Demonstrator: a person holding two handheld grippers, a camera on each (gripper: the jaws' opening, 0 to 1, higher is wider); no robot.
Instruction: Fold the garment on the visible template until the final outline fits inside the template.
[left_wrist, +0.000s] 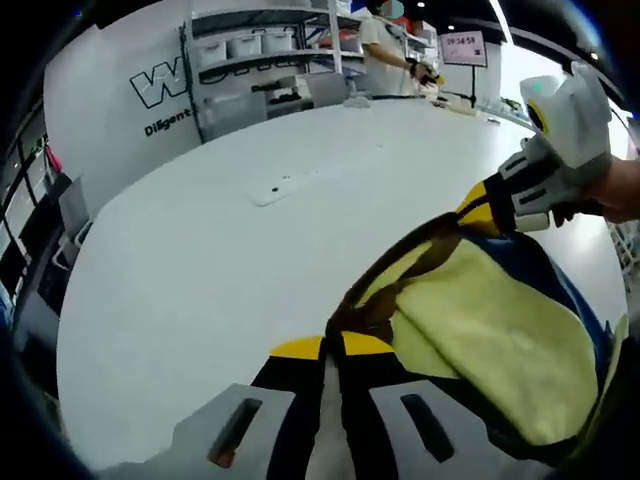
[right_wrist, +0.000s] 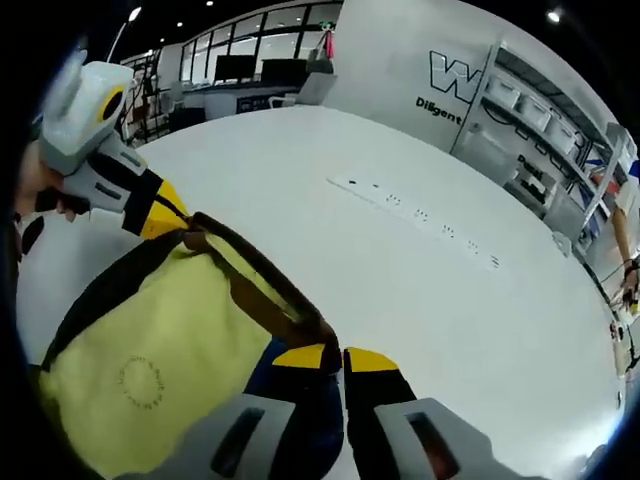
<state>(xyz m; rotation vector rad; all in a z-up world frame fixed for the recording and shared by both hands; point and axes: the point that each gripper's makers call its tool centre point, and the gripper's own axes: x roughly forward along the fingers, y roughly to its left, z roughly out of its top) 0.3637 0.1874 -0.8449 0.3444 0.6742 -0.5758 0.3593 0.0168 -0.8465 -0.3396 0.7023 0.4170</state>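
Note:
A pale yellow garment (left_wrist: 500, 320) with a dark brown edge band is held up over the white table (left_wrist: 200, 260). My left gripper (left_wrist: 333, 345) is shut on the brown band at the bottom of the left gripper view. My right gripper (left_wrist: 480, 212) reaches in from the right, pinching the same band farther along. In the right gripper view the right gripper (right_wrist: 335, 358) is shut on the band, and the left gripper (right_wrist: 163, 215) grips it at the upper left. The yellow garment (right_wrist: 150, 370) hangs between them. A blue layer (left_wrist: 565, 285) shows beneath it.
A white power strip (right_wrist: 420, 212) lies on the table (right_wrist: 420, 300), also visible as the power strip (left_wrist: 282, 188). Shelves with bins (left_wrist: 250, 60) and a standing person (left_wrist: 385, 50) are beyond the far edge. A hand (left_wrist: 620, 190) holds the right gripper.

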